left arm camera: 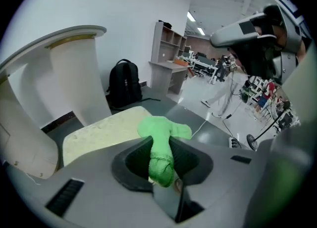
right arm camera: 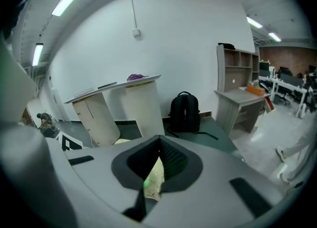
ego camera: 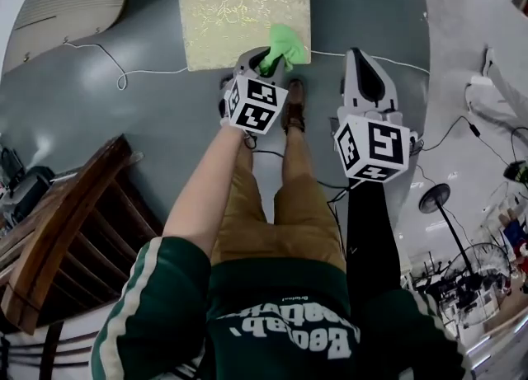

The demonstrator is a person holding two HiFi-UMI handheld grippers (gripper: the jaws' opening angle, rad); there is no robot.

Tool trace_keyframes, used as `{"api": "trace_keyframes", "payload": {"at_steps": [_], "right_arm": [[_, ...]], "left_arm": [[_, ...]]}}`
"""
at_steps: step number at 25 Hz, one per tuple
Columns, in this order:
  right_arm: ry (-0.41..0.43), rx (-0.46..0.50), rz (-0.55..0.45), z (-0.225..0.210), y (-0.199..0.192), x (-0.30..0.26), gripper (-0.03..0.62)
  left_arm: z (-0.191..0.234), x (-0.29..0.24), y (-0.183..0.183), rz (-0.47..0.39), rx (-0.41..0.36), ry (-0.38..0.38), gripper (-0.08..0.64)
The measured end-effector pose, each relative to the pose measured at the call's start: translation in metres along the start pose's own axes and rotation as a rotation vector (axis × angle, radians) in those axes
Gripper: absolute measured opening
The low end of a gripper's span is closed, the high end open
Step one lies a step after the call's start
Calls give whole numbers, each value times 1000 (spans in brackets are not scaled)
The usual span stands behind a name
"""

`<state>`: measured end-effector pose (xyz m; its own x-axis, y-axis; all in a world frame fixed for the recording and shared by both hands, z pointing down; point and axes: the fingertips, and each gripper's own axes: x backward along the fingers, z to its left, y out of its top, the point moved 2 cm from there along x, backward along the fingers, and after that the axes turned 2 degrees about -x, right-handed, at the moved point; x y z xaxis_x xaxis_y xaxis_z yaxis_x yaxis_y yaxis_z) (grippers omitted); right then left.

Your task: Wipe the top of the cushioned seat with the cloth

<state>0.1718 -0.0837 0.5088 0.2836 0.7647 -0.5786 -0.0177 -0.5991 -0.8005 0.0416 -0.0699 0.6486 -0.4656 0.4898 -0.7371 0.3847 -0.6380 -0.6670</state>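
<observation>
**Green cloth held at the corner of the seat cushion**

From my remote station, the head view looks steeply down on a pale yellow, rectangular cushioned seat [ego camera: 235, 20] lying flat on the smooth grey floor [ego camera: 124, 135]. My left gripper [ego camera: 266, 60] has its jaws clamped on a crumpled bright green cloth [ego camera: 285, 44], whose loose end spills past the fingertips over the cushion's near right corner. I cannot tell whether the fabric presses on the top.

The left gripper view confirms the hold. The cloth [left arm camera: 163, 129] runs up between the dark pads of the gripper [left arm camera: 161, 149] and bunches out ahead of them, with the cushion [left arm camera: 101, 134] just beyond and to the left.

My right gripper [ego camera: 361, 60] hangs beside the left one, off the cushion's right edge and over bare floor. In its own view this gripper [right arm camera: 158, 145] has its jaws drawn together at the tips and holds nothing. Only a thin sliver of pale cushion shows through the narrow gap behind them.

A black backpack [right arm camera: 184, 113] leans at the foot of the white wall. A thin white cable [ego camera: 124, 73] trails across the floor left of the cushion. A dark wooden chair [ego camera: 66, 238] stands at my left.
</observation>
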Motion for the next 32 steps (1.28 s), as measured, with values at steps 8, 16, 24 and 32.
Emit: {"api": "trace_keyframes", "payload": {"at_steps": [8, 16, 24, 32], "right_arm": [[-46, -54, 4, -67, -22, 23, 8], [-39, -81, 39, -72, -46, 23, 8], [26, -18, 35, -25, -28, 3, 8], [70, 23, 44, 41, -21, -20, 8]], "left_arm": [[-68, -77, -2, 116, -73, -64, 100], [-45, -89, -37, 237, 7, -2, 100], [-1, -59, -62, 244, 55, 45, 100], [81, -8, -116, 275, 107, 117, 100]]}}
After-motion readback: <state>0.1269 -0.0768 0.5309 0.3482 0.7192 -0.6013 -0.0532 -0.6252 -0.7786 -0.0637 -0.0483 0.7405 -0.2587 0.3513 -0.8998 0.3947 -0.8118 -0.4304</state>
